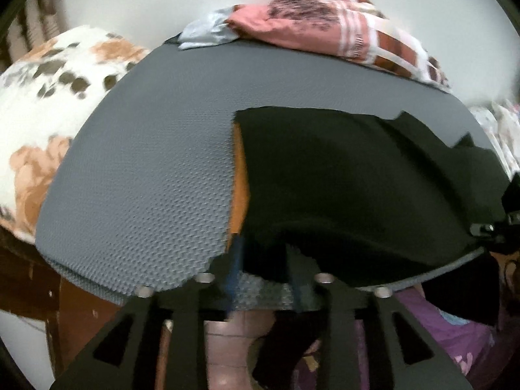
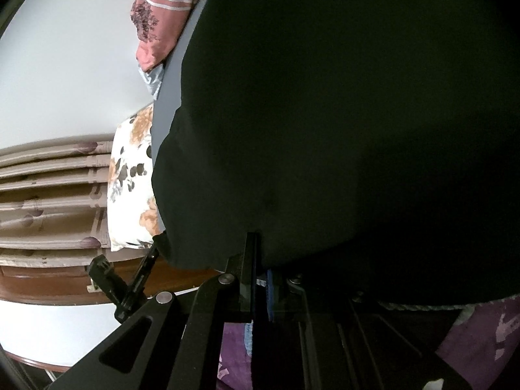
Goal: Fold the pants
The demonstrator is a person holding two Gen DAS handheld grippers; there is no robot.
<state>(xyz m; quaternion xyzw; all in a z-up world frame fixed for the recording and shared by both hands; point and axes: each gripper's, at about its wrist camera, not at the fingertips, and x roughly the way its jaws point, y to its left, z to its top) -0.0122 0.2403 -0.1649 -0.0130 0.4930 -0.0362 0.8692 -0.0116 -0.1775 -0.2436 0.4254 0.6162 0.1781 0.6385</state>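
Observation:
Black pants (image 1: 357,178) lie folded on the right half of a grey textured mat (image 1: 146,162), with an orange strip (image 1: 240,188) showing along their left edge. My left gripper (image 1: 263,266) sits at the mat's near edge. Its jaws stand apart with the pants' near left corner lying loosely between them. In the right wrist view the pants (image 2: 325,113) fill most of the picture. My right gripper (image 2: 260,269) is shut on their near edge, and cloth drapes over its fingertips. Part of the right gripper (image 1: 487,227) shows at the pants' right side in the left wrist view.
Pink patterned folded clothes (image 1: 325,29) and a pale blue cloth (image 1: 208,29) sit at the mat's far edge. A floral pillow (image 1: 48,97) lies to the left, over a wooden frame (image 1: 29,279). Purple fabric (image 1: 448,331) hangs below the near edge. The mat's left half is bare.

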